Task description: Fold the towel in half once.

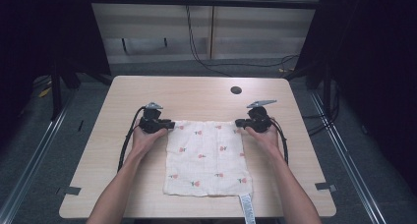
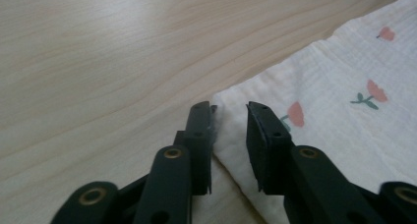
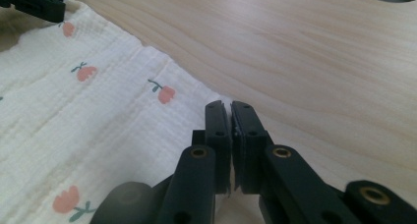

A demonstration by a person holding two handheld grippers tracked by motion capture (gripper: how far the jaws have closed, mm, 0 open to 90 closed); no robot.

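We've got the right gripper [image 3: 231,111] pinching the cloth [image 1: 206,157] at its far corner. The left gripper [image 2: 230,111] sits spread around the other corner, so next we squeeze there and lift both.

Two bare forearms, no sleeves. Each hand holds a black gripper: left gripper [image 1: 169,125], right gripper [image 1: 239,122]. Each carries a grey three-cornered plate on top and trails a black cable. The jaws are matte black bars with brass-coloured rivets and small screws.
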